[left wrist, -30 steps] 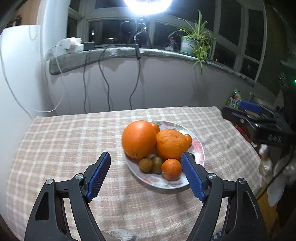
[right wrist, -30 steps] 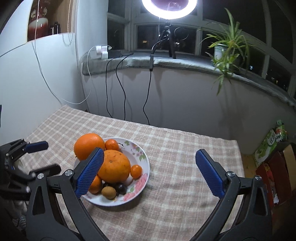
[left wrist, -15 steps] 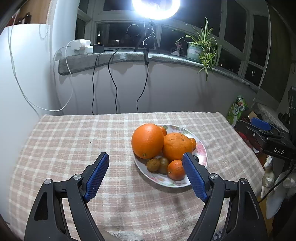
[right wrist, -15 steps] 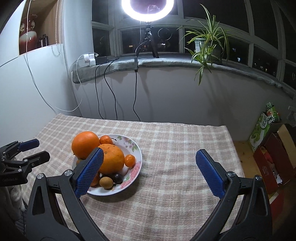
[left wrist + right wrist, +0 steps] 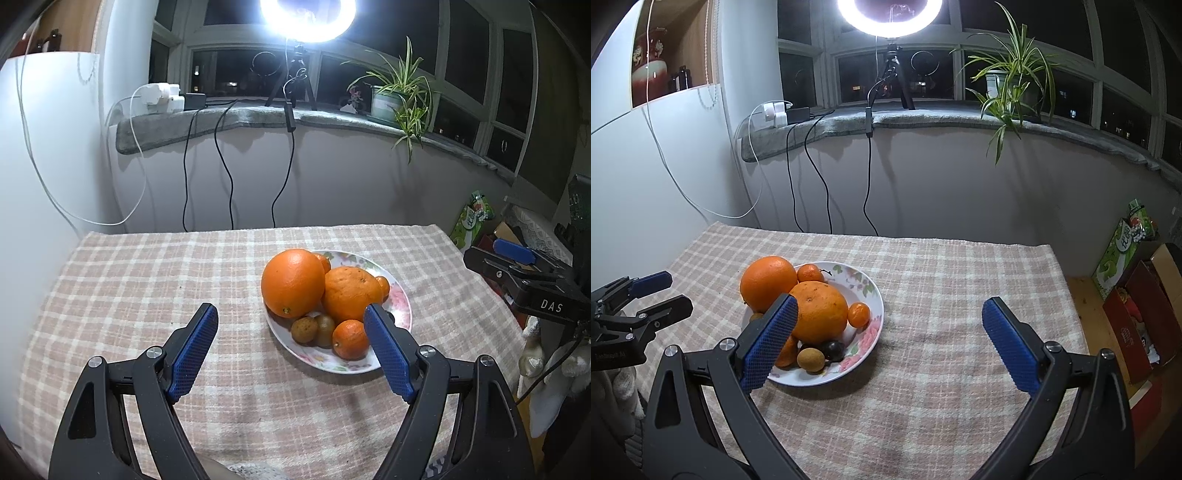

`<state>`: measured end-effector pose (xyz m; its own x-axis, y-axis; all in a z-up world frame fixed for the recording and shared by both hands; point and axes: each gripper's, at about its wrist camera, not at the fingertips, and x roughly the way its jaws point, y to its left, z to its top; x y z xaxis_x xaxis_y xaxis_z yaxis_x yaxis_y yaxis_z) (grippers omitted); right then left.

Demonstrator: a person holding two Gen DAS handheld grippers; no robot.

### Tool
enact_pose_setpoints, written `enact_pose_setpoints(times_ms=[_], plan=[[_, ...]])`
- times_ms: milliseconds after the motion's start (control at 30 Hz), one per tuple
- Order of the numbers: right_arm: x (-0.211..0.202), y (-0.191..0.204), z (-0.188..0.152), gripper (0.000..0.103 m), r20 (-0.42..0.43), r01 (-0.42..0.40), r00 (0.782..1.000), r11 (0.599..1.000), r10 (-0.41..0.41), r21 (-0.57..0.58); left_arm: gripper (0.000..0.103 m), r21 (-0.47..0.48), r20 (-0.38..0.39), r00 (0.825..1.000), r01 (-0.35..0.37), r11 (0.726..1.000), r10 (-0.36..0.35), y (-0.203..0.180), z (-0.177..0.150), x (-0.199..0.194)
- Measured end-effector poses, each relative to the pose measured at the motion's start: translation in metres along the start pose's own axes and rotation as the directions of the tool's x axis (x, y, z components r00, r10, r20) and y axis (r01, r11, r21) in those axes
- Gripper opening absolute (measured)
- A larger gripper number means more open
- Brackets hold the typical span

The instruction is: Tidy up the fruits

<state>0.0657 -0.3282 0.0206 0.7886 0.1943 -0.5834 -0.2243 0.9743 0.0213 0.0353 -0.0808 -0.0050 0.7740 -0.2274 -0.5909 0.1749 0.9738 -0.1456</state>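
A table covered by a beige and white checked cloth (image 5: 155, 280) carries a white plate with a floral rim (image 5: 868, 295), set left of centre in the right wrist view. All the fruit visible sits piled on it: a large smooth round orange (image 5: 292, 283) at the back left, a large bumpy orange citrus (image 5: 349, 291) touching it on the right, several small mandarins such as the one at the plate's near edge (image 5: 351, 339), a small brown round fruit (image 5: 304, 329) beside a greenish-brown one (image 5: 325, 330), and a dark purple round fruit (image 5: 833, 349) seen only from the right.

The left claw (image 5: 291, 354) hovers above the cloth just short of the plate, blue pads spread wide and holding nothing. The right claw (image 5: 886, 345) is also spread wide and empty, with its left pad in front of the plate and its right pad over bare cloth.

No fruit lies loose on the cloth, so the gathering looks complete or nearly so; this reads as a pause with both claws clear of the plate. If more sorting is meant, the next move calls for lowering one claw over a single small fruit at the near rim, closing gently so the pile does not roll.
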Motion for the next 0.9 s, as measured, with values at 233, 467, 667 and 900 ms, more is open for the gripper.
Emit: enact_pose_setpoints(times_ms=[233, 467, 667, 900], plan=[[0.0006, -0.0003, -0.0007, 0.102, -0.006, 0.000, 1.000, 1.000, 0.000, 0.002, 0.081, 0.003, 0.001, 1.000, 0.002, 1.000, -0.002, -0.0005, -0.0004, -0.0008], [0.0030, 0.0022, -0.0032, 0.102, -0.017, 0.001, 1.000, 1.000, -0.001, -0.009, 0.081, 0.002, -0.002, 1.000, 0.002, 1.000, -0.002, 0.0000, -0.0013, -0.0005], [0.0035, 0.0022, -0.0032, 0.102, -0.020, 0.001, 1.000, 1.000, -0.001, -0.009, 0.081, 0.000, -0.002, 1.000, 0.002, 1.000, -0.002, 0.0004, -0.0017, -0.0005], [0.0039, 0.0037, -0.0040, 0.102, -0.026, 0.002, 1.000, 1.000, -0.002, -0.011, 0.081, -0.001, -0.002, 1.000, 0.001, 1.000, -0.001, 0.0000, -0.0016, -0.0003]])
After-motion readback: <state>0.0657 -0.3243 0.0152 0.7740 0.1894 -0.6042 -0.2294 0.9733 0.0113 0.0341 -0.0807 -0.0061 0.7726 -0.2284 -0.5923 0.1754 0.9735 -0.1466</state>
